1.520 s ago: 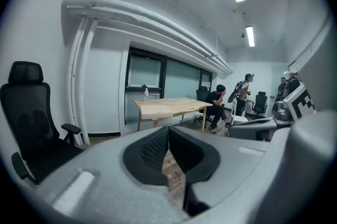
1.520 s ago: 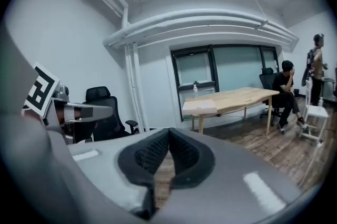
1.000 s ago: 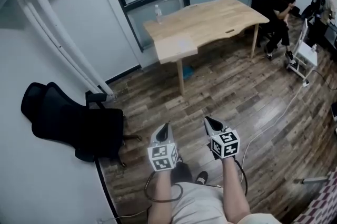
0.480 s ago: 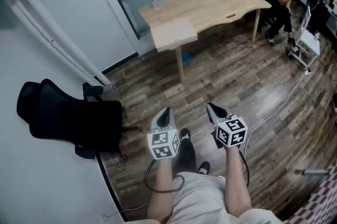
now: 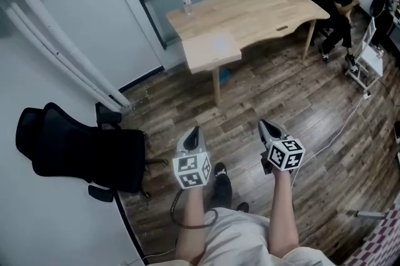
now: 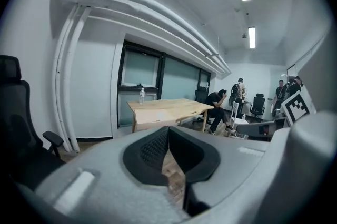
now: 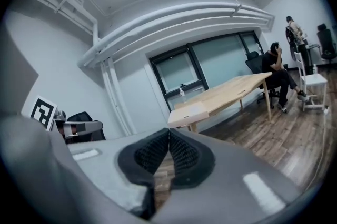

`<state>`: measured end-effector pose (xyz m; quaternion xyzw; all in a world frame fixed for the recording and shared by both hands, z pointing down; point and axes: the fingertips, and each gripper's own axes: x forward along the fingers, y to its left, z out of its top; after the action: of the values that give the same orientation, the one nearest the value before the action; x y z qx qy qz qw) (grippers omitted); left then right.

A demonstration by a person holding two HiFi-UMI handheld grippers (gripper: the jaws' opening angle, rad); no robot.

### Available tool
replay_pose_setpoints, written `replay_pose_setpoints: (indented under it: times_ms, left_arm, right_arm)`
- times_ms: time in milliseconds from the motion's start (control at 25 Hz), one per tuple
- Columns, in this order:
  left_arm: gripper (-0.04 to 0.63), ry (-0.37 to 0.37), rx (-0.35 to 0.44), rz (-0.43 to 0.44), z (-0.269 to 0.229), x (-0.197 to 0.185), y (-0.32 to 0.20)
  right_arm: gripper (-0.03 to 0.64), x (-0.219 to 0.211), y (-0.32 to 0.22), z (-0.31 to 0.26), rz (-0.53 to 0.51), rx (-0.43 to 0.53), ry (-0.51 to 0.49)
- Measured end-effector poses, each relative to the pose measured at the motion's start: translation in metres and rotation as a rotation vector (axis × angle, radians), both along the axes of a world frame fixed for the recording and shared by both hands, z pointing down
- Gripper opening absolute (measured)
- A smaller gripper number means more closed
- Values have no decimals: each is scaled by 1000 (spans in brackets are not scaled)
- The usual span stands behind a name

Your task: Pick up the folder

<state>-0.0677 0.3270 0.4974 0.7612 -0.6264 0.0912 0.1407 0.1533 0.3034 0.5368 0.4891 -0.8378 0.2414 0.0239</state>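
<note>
Pale beige and flat, the single rectangular folder (image 5: 214, 48) lies on the near left corner of the one light wooden table (image 5: 269, 5), its edges roughly in line with the table's corner. The right gripper view shows it (image 7: 189, 111) as a lighter sheet on the table end nearest the camera. One clear plastic bottle (image 5: 185, 2) stands upright on the far left part of the same table, well apart from the folder.

Both grippers are held out low over the dark wood-plank floor (image 5: 281, 90), well short of the table, and point toward it. The left gripper (image 5: 193, 131) has its fingers pressed together with nothing between them, as its own view (image 6: 168, 131) shows. The right gripper (image 5: 265, 126) is the same, its ribbed black fingers (image 7: 181, 154) meeting at the tip (image 7: 168, 133) and gripping nothing. Each carries one cube with square markers.

One black office chair (image 5: 69, 146) stands by the white wall to the left. Past the table's far right end, one person in dark clothes (image 5: 340, 5) sits bent forward, and a white rolling stand (image 5: 365, 59) is just beside them. In the left gripper view more people stand behind that seat, too small to count surely.
</note>
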Motion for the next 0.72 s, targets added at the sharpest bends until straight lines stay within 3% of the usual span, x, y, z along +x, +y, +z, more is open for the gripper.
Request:
replay_pose_setpoints:
  times_ms: [720]
  left_arm:
    - [9,69,-18,-54,11,-68,-185]
  right_arm:
    - [3,-32,-170,-10,16,10,56]
